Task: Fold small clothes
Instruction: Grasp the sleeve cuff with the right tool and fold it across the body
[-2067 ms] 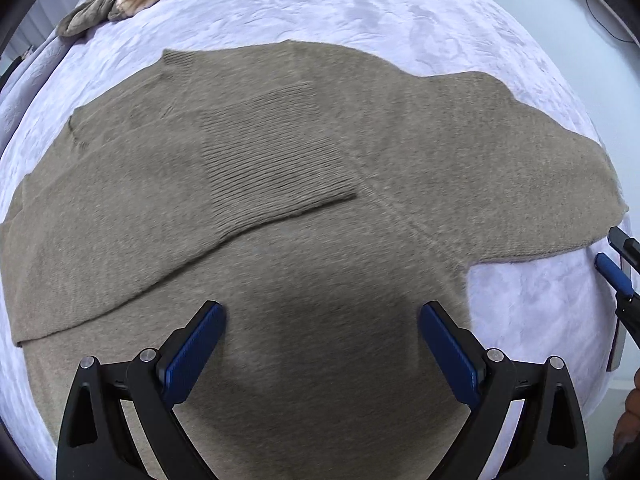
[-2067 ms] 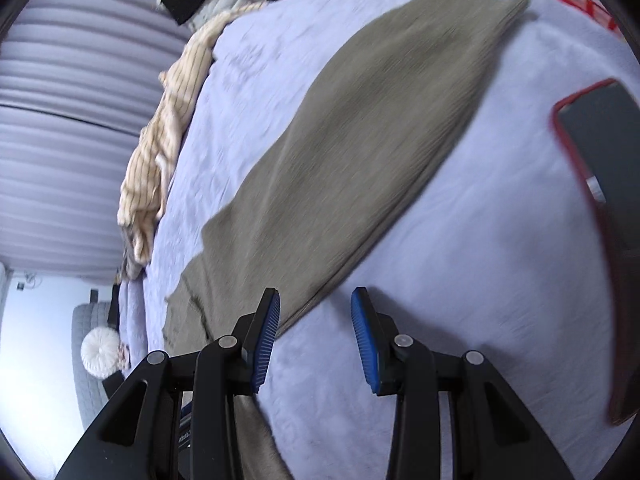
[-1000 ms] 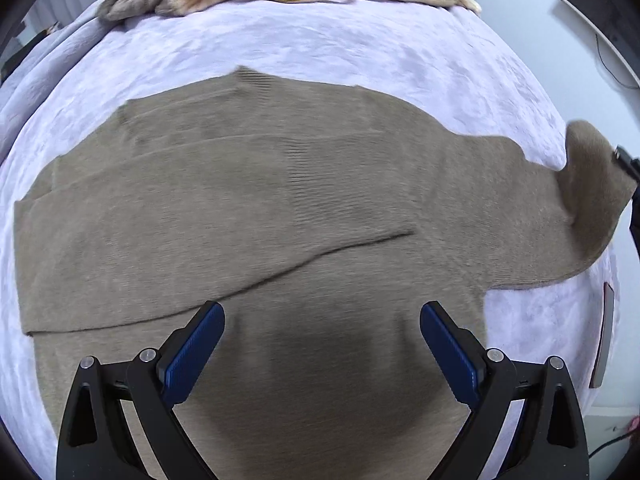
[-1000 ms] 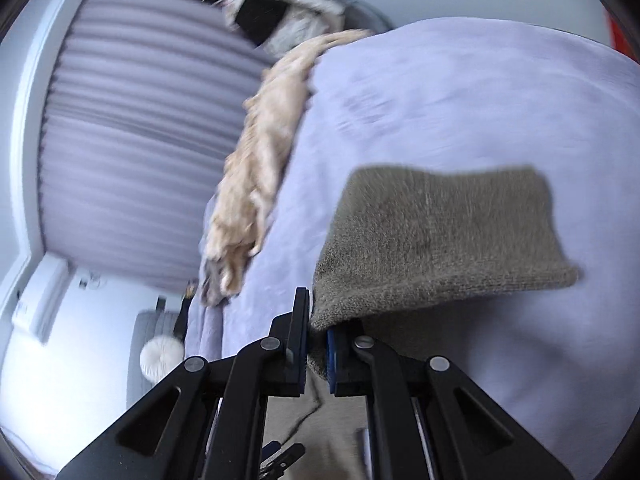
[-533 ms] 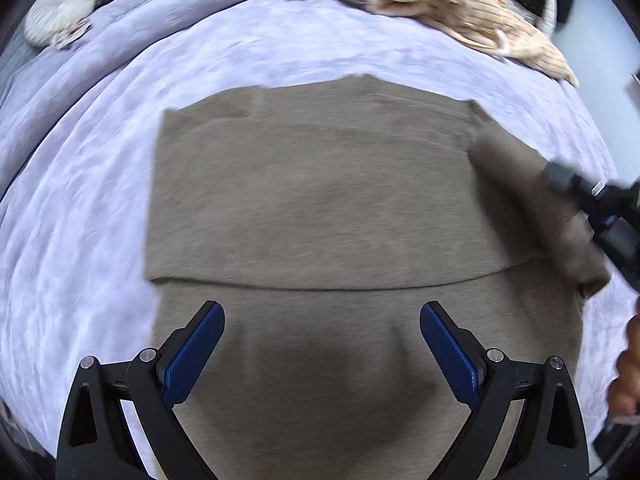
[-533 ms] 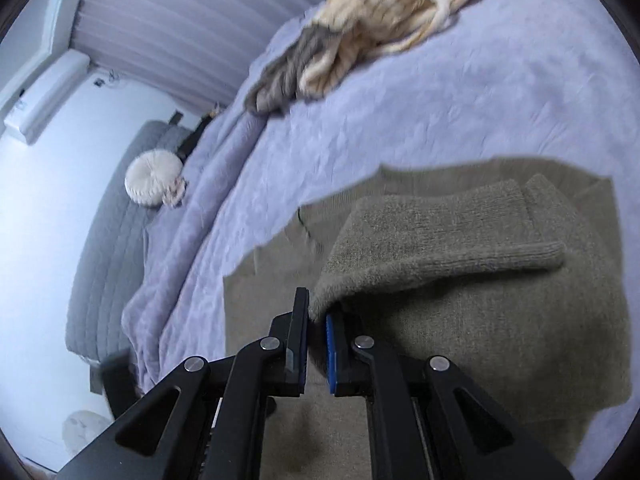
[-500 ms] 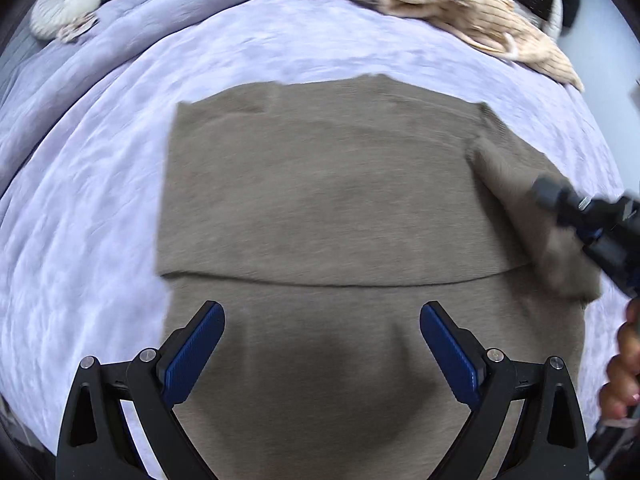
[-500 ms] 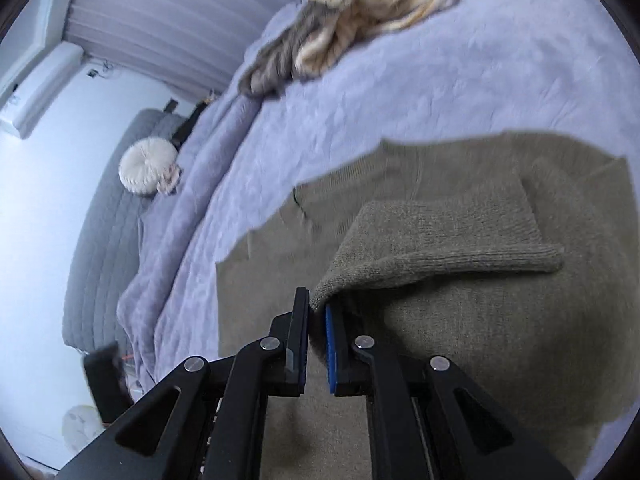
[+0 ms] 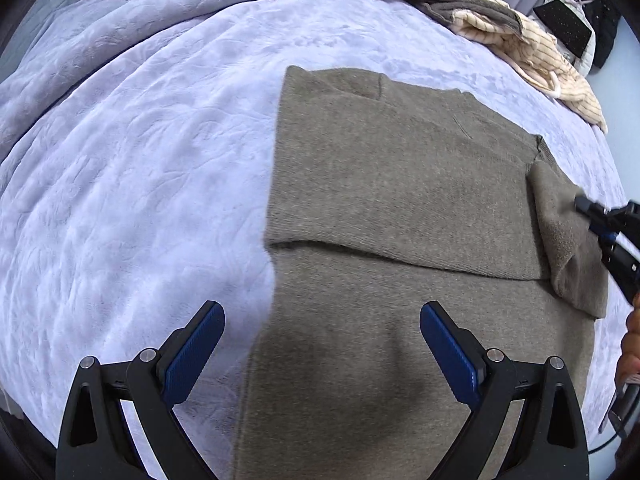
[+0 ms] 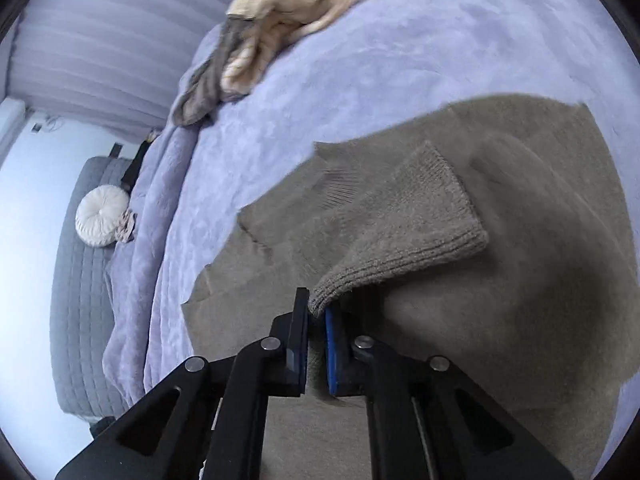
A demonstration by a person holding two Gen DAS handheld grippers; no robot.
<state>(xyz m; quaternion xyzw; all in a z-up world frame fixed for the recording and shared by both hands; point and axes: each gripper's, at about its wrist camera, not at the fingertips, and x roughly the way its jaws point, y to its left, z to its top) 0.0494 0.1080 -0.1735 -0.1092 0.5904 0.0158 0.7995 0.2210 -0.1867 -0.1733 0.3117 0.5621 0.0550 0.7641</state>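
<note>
A taupe knit sweater lies flat on the lavender bed cover, with one sleeve folded across its chest. My left gripper is open and empty, hovering over the sweater's lower body near its left edge. My right gripper is shut on the ribbed cuff of the other sleeve and holds it over the sweater's body. The right gripper also shows in the left wrist view, at the sweater's right side, with the sleeve draped from it.
A pile of cream striped and grey clothes lies at the bed's far edge, also in the right wrist view. A round white cushion sits on a grey quilted surface at the left. A black item lies far right.
My right gripper took hold of the sleeve cuff, lifted it and carried it over the sweater's body. My left gripper has shifted toward the sweater's left edge, still open.
</note>
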